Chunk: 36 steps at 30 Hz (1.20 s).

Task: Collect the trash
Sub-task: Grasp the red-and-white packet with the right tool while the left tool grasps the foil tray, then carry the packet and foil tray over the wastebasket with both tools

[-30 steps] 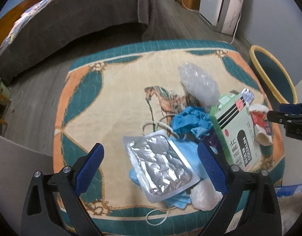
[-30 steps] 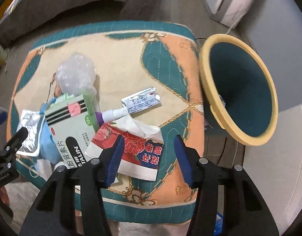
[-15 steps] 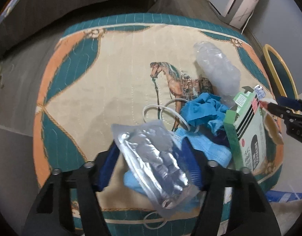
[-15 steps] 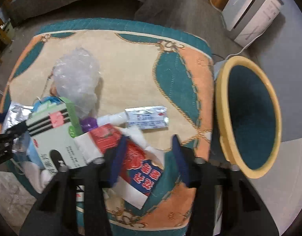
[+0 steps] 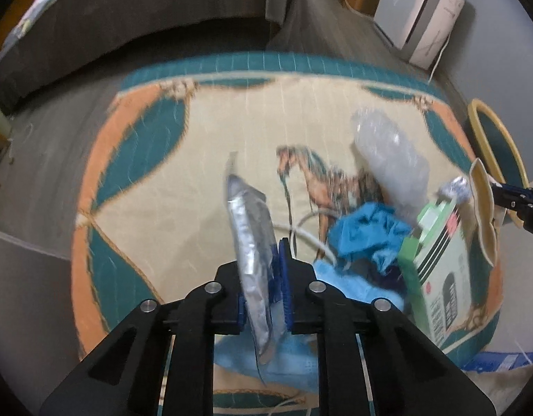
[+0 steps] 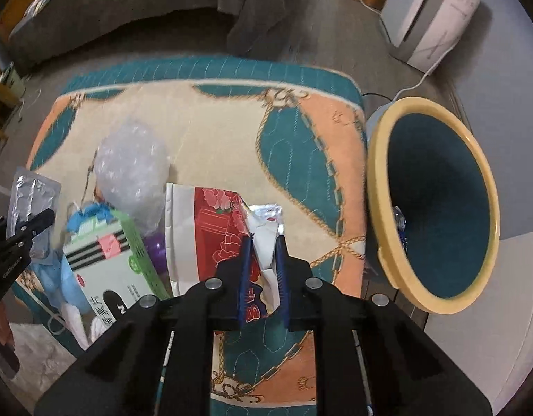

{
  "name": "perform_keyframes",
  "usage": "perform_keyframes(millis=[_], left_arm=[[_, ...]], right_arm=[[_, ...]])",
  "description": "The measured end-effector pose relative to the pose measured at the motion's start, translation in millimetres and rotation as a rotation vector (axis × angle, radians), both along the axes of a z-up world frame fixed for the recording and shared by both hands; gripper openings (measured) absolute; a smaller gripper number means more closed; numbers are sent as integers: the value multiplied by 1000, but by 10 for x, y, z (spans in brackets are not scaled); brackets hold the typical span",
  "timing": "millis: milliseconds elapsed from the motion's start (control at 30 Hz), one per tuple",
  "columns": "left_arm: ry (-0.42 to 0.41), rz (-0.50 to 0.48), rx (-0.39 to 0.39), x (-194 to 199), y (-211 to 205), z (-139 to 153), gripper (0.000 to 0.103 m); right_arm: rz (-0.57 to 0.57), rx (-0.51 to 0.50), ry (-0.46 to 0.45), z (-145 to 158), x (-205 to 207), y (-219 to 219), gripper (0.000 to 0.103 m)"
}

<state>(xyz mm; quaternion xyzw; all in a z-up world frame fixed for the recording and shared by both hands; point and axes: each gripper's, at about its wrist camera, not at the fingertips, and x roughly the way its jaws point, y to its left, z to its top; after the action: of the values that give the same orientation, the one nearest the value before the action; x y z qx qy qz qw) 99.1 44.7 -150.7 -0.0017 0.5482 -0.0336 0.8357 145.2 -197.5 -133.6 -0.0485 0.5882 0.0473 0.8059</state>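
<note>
My left gripper (image 5: pixel 275 242) is closing its jaws on a silver foil pouch (image 5: pixel 249 228), and the pads press it. The pouch stands edge-on, lifted off the patterned cushion (image 5: pixel 197 159). My right gripper (image 6: pixel 263 242) is closing on a red-and-white paper packet (image 6: pixel 211 228), pinching its crumpled white edge and raising it. Between them lie a green-and-white box (image 6: pixel 106 263), a wad of clear plastic (image 6: pixel 131 163), a blue glove (image 5: pixel 363 228) and a blue face mask (image 5: pixel 353 284). A small foil sachet (image 6: pixel 266 211) shows behind the packet.
A teal bin with a yellow rim (image 6: pixel 429 201) stands just off the cushion's right edge. Beyond the cushion are a grey sofa (image 6: pixel 110 7) and a white appliance (image 6: pixel 432 17) with a cable on the floor. A purple tube (image 6: pixel 155 242) lies beside the box.
Both grippers went from open to shut. The left one clamped the foil pouch and tipped it up on edge; the right one pinched the red-and-white packet and lifted it.
</note>
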Motion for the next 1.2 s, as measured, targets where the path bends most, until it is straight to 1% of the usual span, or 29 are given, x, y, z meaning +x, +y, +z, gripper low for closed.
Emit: perform_keyframes(millis=[100, 133, 200, 333, 433, 533, 733, 833, 1000, 1133, 1200], left_arm=[[-64, 2, 9, -30, -39, 179, 16], [-111, -3, 4, -39, -38, 281, 16], [-177, -4, -9, -44, -75, 449, 16], [-267, -11, -20, -37, -114, 711, 16], [-307, -21, -44, -41, -147, 868, 16], [-340, -42, -26, -57, -193, 984, 16], [-372, -85, -22, -69, -364, 1077, 16], [-369, -103, -22, -83, -407, 1079, 16], [-357, -132, -18, -82, -540, 1038, 16], [-350, -165, -8, -100, -696, 997, 16], [-349, -179, -3, -99, -752, 991, 16]], right_arm=[[-28, 28, -20, 92, 30, -61, 13], [-36, 32, -29, 130, 31, -84, 13], [-43, 37, -47, 191, 22, -104, 13], [-72, 63, -85, 343, 29, -164, 13], [-98, 84, -116, 482, 20, -250, 13], [-123, 115, -146, 610, 28, -333, 13], [-159, 126, -193, 786, 45, -496, 13], [-184, 143, -199, 809, 46, -600, 13], [-201, 124, -226, 879, 26, -729, 13], [-240, 165, -252, 970, 2, -947, 13], [-259, 167, -262, 1001, -17, -1060, 13]])
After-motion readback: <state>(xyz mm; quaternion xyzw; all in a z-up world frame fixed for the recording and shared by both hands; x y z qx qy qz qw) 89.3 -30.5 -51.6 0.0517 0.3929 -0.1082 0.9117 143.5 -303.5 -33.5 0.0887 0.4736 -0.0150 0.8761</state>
